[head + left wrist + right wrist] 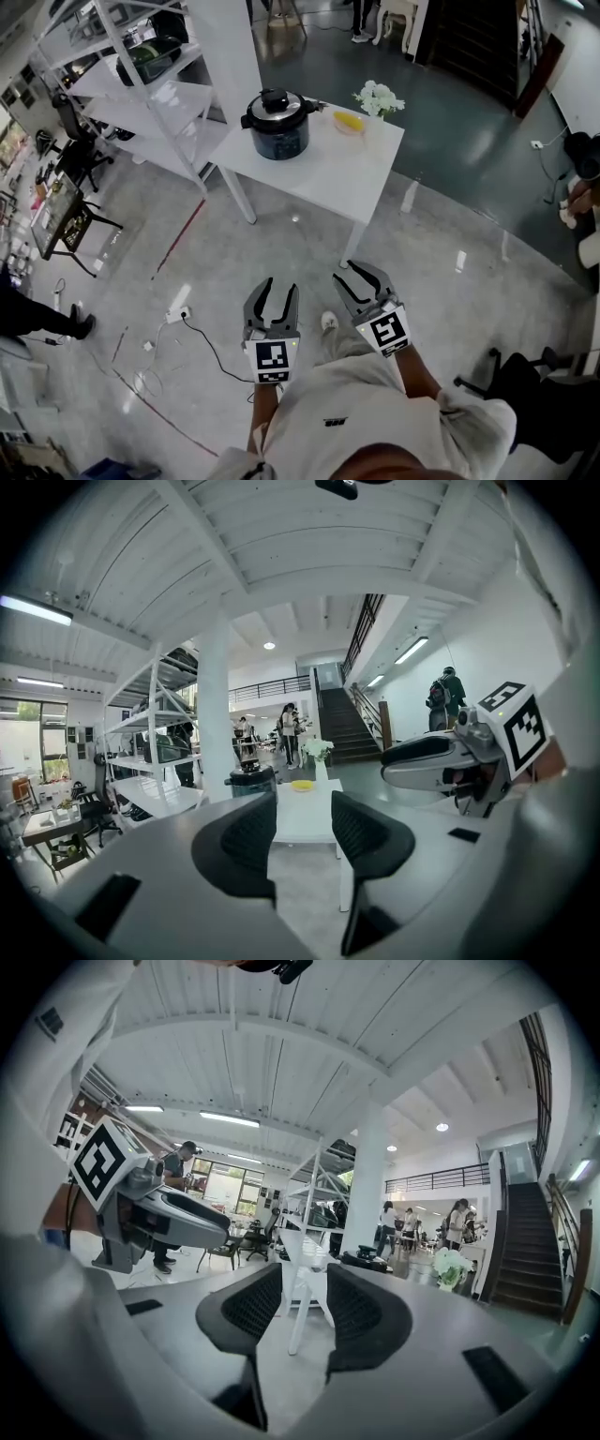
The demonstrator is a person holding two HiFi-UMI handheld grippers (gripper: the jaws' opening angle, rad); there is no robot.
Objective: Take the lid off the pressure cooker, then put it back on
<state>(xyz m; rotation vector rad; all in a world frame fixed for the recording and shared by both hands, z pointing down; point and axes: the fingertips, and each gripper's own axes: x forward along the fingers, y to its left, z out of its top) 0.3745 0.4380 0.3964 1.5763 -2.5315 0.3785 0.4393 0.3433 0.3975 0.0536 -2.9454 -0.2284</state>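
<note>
The pressure cooker (278, 131) is sitting on the far table (314, 173).
I am holding left gripper (277, 284) and right gripper (354, 272) slightly parted, empty; lid (277, 105) likely heavy, slick, so I am aiming for its top knob (276, 95).

The setting is a large open-plan workshop or lab hall rather than a home. A polished grey floor (450, 216) runs under a high white ribbed ceiling (309, 564) fitted with strip lights (230, 1119) and carried on a round white column (214, 724). White metal shelving (141, 84), a plain white table (319, 169), an office chair (80, 150) and a power strip (176, 315) with loose cables (211, 342) mark a work area. A staircase (345, 731) rises to a railed mezzanine (272, 686), where several people (286, 726) stand.
</note>
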